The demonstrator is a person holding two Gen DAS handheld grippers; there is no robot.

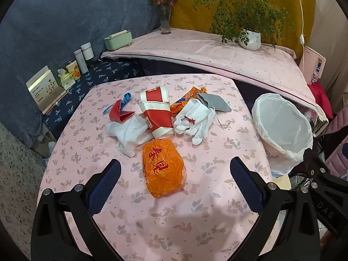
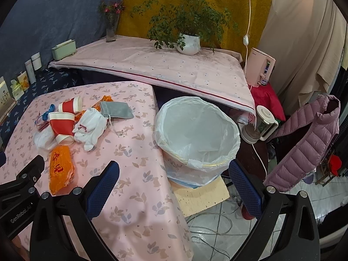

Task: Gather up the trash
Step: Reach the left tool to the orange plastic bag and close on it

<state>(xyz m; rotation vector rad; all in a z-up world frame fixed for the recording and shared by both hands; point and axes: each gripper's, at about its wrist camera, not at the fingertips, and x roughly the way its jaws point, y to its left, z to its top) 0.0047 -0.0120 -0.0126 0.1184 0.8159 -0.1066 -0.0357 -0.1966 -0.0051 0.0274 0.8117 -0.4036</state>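
Trash lies in a heap on the pink table (image 1: 195,213): an orange wrapper (image 1: 162,169) nearest me, two red-and-white paper cups (image 1: 157,117), white tissue (image 1: 130,134), white gloves (image 1: 195,119), a grey pouch (image 1: 214,102), red folded paper (image 1: 120,114) and a blue scrap (image 1: 126,97). A bin with a white liner (image 1: 282,128) stands off the table's right edge. My left gripper (image 1: 175,174) is open and empty, just short of the orange wrapper (image 2: 61,169). My right gripper (image 2: 174,174) is open and empty, in front of the bin (image 2: 198,137).
A higher pink-covered table (image 2: 152,65) behind holds a potted plant (image 2: 188,43), a flower vase (image 2: 112,30) and a green box (image 2: 64,49). Jars and boxes (image 1: 71,69) line the left. A kettle (image 2: 261,124), a purple jacket (image 2: 304,143), cables and a foam block (image 2: 202,193) lie right.
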